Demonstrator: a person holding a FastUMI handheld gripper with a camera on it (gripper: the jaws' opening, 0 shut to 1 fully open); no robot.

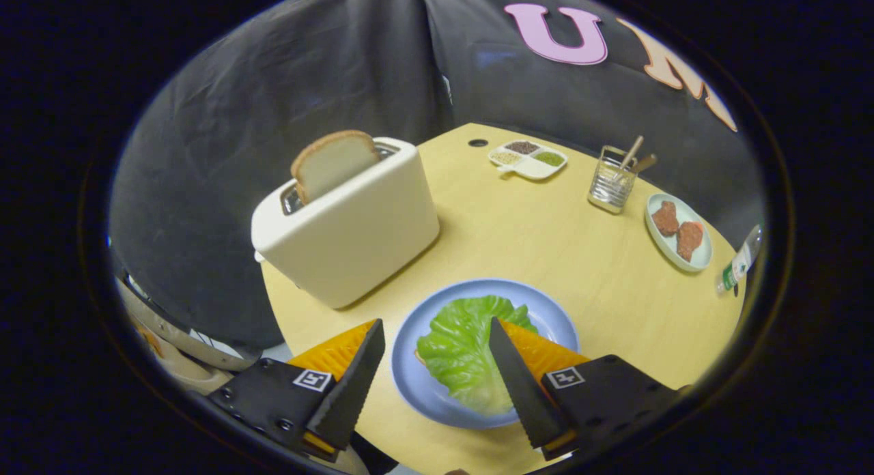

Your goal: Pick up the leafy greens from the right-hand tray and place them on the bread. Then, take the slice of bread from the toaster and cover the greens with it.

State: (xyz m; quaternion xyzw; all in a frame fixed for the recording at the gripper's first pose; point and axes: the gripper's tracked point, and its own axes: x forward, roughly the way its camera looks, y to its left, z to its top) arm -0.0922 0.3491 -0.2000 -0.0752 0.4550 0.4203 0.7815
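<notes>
A green leaf point(463, 345) lies on a blue plate point(550, 310), covering a slice of bread of which a thin edge peeks out at the leaf's left side. My gripper point(434, 325) hovers over the plate, open, with the leaf between its fingers and nothing held. Beyond the left finger stands a white toaster point(348, 229) with a slice of bread point(333, 162) sticking up out of its slot.
On the round wooden table point(546, 236), at the far side, sit a divided dish point(527, 158) of seasonings, a glass point(612, 183) with sticks, a pale plate point(679, 231) with two brown patties, and a bottle point(739, 260) at the right edge.
</notes>
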